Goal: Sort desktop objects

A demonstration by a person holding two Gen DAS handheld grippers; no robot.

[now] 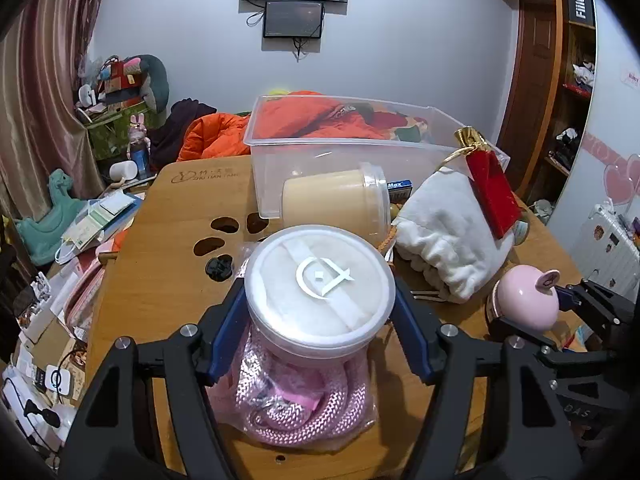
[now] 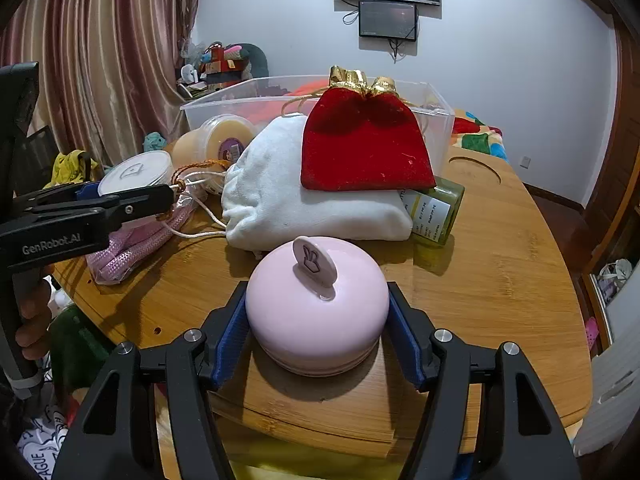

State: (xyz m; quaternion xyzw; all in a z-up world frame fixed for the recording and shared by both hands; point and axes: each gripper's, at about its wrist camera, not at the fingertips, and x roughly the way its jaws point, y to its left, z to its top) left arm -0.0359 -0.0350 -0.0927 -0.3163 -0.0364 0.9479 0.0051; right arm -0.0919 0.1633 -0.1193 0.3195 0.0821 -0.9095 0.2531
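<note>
**Both grippers clamped on round containers**

The left gripper (image 1: 320, 312) squeezes a white puff jar (image 1: 320, 294), which hides part of the pink rope (image 1: 304, 404) beneath. The right gripper (image 2: 318, 328) grips a pink lidded jar (image 2: 316, 308) on the wooden table (image 2: 500, 280). A red pouch (image 2: 366, 144) half covers the green bottle (image 2: 438, 212).

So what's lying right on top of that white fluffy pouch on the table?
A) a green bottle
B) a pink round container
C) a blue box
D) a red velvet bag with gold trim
D: in the right wrist view the red velvet bag rests on the white pouch, while the green bottle pokes out beside the pouch and the pink container sits on the table in front.
</note>
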